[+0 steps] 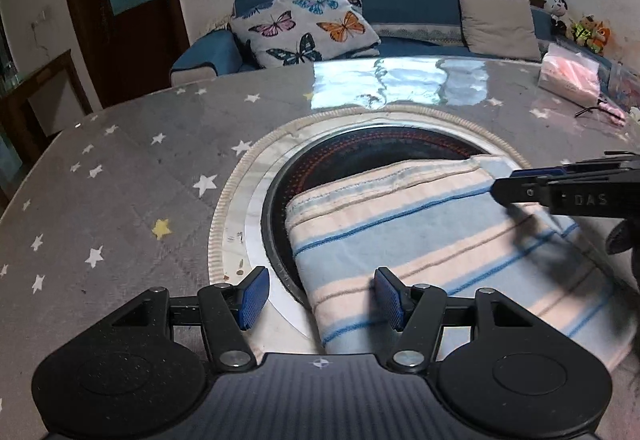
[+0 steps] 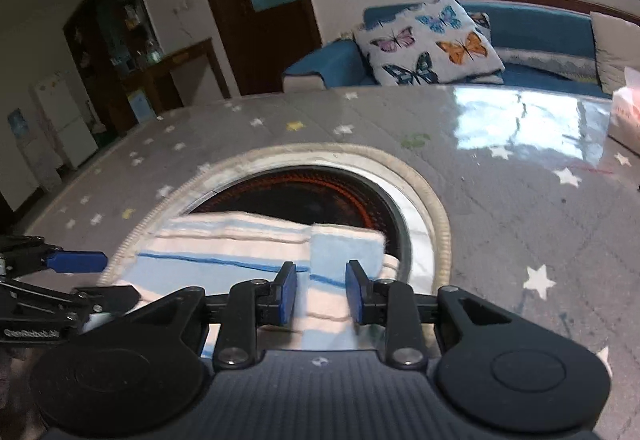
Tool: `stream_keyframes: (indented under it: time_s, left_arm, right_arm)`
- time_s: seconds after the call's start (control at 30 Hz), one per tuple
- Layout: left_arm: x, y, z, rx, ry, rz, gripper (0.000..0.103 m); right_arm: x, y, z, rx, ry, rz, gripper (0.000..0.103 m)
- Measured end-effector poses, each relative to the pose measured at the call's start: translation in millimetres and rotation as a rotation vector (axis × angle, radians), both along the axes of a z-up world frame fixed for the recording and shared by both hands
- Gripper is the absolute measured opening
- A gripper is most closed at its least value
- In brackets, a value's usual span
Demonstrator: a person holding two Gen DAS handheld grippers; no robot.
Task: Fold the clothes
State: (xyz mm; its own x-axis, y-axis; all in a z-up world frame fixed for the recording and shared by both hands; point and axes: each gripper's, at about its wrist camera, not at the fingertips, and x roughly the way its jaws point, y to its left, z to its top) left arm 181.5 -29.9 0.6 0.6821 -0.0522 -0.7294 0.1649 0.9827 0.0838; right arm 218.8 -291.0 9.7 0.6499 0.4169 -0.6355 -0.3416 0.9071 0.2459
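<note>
Where lettering shows, right tool reads "DAS" (partly hidden), over striped towel

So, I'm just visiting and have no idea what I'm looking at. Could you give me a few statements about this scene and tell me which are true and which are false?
1. The striped towel lies folded, partly over the round dark opening in the table. True.
2. The left gripper pinches the towel between its fingers. False: its fingers stand apart, gripping nothing.
3. A butterfly cushion sits on the blue sofa. True.
4. The table cover is plain red. False: it is grey with stars.
5. The right gripper is clamped shut. False: a gap shows between its fingers.
</note>
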Motion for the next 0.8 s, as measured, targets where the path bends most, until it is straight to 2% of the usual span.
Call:
stream_keyframes:
  time_s: [0.1,0.23,0.37,0.43,0.47,0.53,0.63,0.73,0.8]
  left_arm:
    - [1.8,2.6,-2.4,-0.007,0.008,0.008,0.063]
    - [-2.4,5.4,-0.3,-0.029,0.01,0.015,0.061]
    - [-7.8,6.4,0.3,-0.076,0.034,0.008,0.06]
    - [-9.2,5.8,-1.5,-0.091,0.05,0.005,0.053]
    - [-9.7,5.7,-2.1,-0.098,0.057,0.004,0.052]
    - [-10.1,6.2,-2.4,-0.113,0.063,0.002,0.042]
    - [-11.2,5.6,-1.4,-0.113,0.062,-0.001,0.03]
    - [-13.5,8.2,-1.1,-0.116,0.062,0.0,0.024]
    - [-17.0,10.7,-0.8,-0.115,0.063,-0.001,0.024]
  right_arm:
    - [-3.9,-4.6,1.7,0.021,-0.003,-0.009,0.029]
    - [-14.3,-12.9,7.1,0.024,-0.003,-0.034,0.041]
    - [-24.0,-18.6,4.5,0.035,0.024,-0.043,0.042]
    - [-27.6,-19.6,1.2,0.043,0.039,-0.044,0.041]
    - [-28.3,-19.5,-0.8,0.048,0.045,-0.047,0.041]
    - [-28.5,-19.2,-4.6,0.064,0.058,-0.054,0.04]
    - [-30.1,-16.3,-7.5,0.075,0.06,-0.055,0.032]
    - [-34.8,-12.3,-6.7,0.071,0.049,-0.046,0.023]
    - [-39.4,-10.5,-7.0,0.073,0.047,-0.039,0.023]
